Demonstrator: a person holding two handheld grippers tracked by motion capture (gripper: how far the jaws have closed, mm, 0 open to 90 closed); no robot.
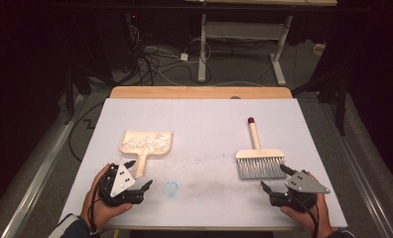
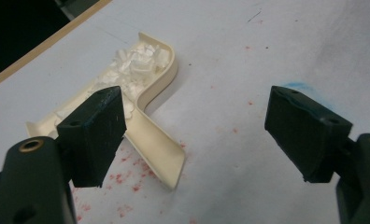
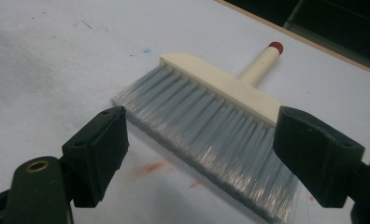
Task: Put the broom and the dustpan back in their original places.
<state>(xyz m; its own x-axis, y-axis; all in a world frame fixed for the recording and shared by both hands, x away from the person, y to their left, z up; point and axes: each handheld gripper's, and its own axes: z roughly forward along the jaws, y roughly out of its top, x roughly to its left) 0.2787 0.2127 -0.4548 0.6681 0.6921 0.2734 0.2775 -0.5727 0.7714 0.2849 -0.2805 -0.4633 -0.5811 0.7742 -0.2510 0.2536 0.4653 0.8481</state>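
Observation:
A cream dustpan (image 1: 146, 144) (image 2: 148, 112) lies on the white table, holding several white scraps (image 1: 146, 142) (image 2: 131, 63), its short handle toward me. My left gripper (image 1: 141, 176) (image 2: 195, 133) is open just below and right of that handle, touching nothing. On the right lies a hand brush (image 1: 259, 158) (image 3: 211, 116) with grey bristles, a cream head and a red-tipped handle pointing away. My right gripper (image 1: 276, 177) (image 3: 199, 156) is open just in front of the bristle tips, empty.
The white table top (image 1: 204, 124) has a wooden strip along its far edge (image 1: 199, 92). A faint blue smudge (image 1: 170, 188) marks the surface between my hands. Beyond the table stand a desk frame and cables on the floor (image 1: 184, 54).

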